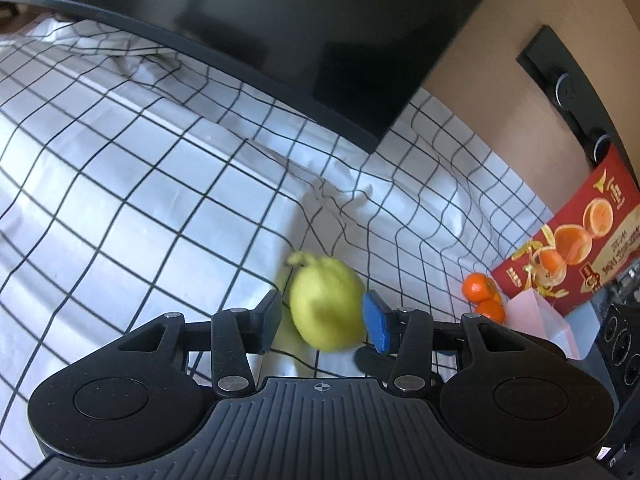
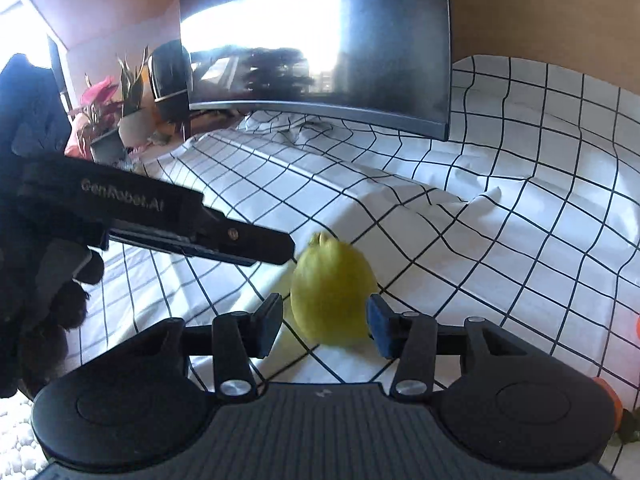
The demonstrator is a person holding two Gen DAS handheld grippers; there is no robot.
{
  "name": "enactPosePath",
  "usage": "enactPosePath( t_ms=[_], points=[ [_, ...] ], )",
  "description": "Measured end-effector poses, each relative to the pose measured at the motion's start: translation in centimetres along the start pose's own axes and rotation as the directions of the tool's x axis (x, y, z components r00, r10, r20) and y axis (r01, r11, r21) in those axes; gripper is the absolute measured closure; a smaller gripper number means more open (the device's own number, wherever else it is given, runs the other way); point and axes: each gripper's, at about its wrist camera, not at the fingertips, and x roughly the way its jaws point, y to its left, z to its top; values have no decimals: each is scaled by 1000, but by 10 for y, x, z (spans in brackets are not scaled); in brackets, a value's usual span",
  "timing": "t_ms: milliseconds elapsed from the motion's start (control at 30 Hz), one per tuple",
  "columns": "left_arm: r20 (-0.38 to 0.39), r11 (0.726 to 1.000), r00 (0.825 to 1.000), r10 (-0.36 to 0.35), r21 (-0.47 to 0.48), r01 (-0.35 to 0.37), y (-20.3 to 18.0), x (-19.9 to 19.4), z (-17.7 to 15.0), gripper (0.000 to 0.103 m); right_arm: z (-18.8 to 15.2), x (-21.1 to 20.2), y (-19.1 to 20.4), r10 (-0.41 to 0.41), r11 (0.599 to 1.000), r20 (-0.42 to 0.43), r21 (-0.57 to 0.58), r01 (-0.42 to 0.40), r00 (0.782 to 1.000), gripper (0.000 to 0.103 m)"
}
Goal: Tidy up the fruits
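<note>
A yellow-green pear-shaped fruit (image 1: 328, 304) lies on the checked cloth (image 1: 140, 200), stem end pointing away. My left gripper (image 1: 322, 305) straddles its near end. The blue right pad (image 1: 376, 320) touches its side, and a strip of cloth shows between the fruit and the left pad (image 1: 274, 318). The right wrist view shows the fruit (image 2: 332, 292) between the open fingers of my right gripper (image 2: 325, 308), with a small gap on the left. There the left gripper (image 2: 290, 250) comes in from the left, its tip at the fruit's top. Two small oranges (image 1: 476, 286) sit further right.
A dark curved monitor (image 2: 316, 48) stands at the back of the cloth. Behind the oranges a red fruit box (image 1: 572, 248) leans on the wall, with pink paper (image 1: 536, 312) and a black device (image 1: 624, 344) beside it. Potted plants (image 2: 120, 92) stand far left. A gloved hand (image 2: 36, 260) holds the left gripper.
</note>
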Motion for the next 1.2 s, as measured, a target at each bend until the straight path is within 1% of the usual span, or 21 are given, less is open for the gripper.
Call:
enactPosePath(
  t_ms=[33, 67, 100, 167, 267, 333, 400, 500, 567, 633, 667, 700, 767, 800, 833, 900, 967, 1033, 1100, 1200],
  points=[
    [4, 1000, 1000, 0, -10, 0, 2, -1, -1, 54, -1, -2, 0, -6, 1000, 3, -8, 6, 1000, 56],
    [4, 1000, 1000, 1, -18, -1, 3, 0, -1, 54, -1, -4, -1, -12, 1000, 12, -14, 12, 1000, 54],
    [3, 1000, 1000, 6, -23, -6, 3, 1, -1, 54, 0, -6, -1, -21, 1000, 22, -20, 21, 1000, 49],
    [-3, 999, 1000, 18, -33, -18, 2, 5, -1, 54, 3, -9, -5, -28, 999, 34, -26, 29, 999, 45],
    [-15, 999, 1000, 6, -49, -7, -5, 13, 5, 54, 8, -12, -12, -23, 999, 26, -24, 24, 999, 45],
    [-26, 998, 999, 21, -50, -22, -14, 21, 13, 54, 6, -19, -15, -26, 999, 17, -23, 26, 1000, 45],
    [-56, 996, 997, 46, -71, -50, -21, 37, 21, 54, 0, -27, -20, -36, 999, 6, -8, 36, 999, 45],
    [-127, 989, 990, 62, -125, -78, -28, 68, 33, 54, -14, -44, -28, -64, 998, -9, 25, 64, 998, 45],
    [-166, 985, 985, 49, -158, -75, -36, 88, 38, 54, -25, -58, -33, -84, 995, -16, 51, 84, 996, 45],
    [-196, 984, 980, 31, -164, -64, -48, 105, 38, 54, -35, -72, -37, -108, 991, -16, 73, 109, 994, 44],
    [-209, 988, 977, 34, -140, -64, -57, 112, 37, 54, -40, -79, -38, -119, 989, -13, 83, 119, 993, 44],
    [-218, 992, 975, 49, -105, -74, -66, 119, 35, 50, -45, -87, -40, -132, 987, -10, 95, 132, 991, 44],
    [-210, 991, 968, 135, 11, -136, -87, 130, 38, 46, -54, -101, -45, -156, 981, -7, 115, 156, 988, 44],
    [-200, 982, 963, 183, 77, -170, -98, 135, 39, 44, -58, -107, -46, -168, 978, -5, 124, 168, 986, 44],
    [-193, 974, 957, 214, 111, -196, -104, 139, 39, 43, -62, -114, -49, -183, 974, -3, 133, 181, 983, 44],
    [-192, 962, 946, 262, 130, -240, -109, 147, 42, 41, -71, -128, -53, -208, 966, 0, 154, 205, 978, 43],
    [-211, 954, 932, 295, 120, -275, -108, 157, 47, 40, -80, -137, -59, -222, 959, -3, 180, 219, 975, 43],
    [-249, 951, 919, 306, 116, -285, -107, 168, 51, 38, -87, -143, -64, -233, 952, -10, 201, 230, 972, 43],
    [-276, 942, 903, 330, 155, -297, -110, 179, 54, 37, -92, -148, -67, -243, 945, -15, 220, 240, 970, 43],
    [-302, 933, 888, 348, 203, -297, -115, 190, 57, 37, -98, -157, -67, -254, 939, -18, 235, 251, 967, 43]
  ],
)
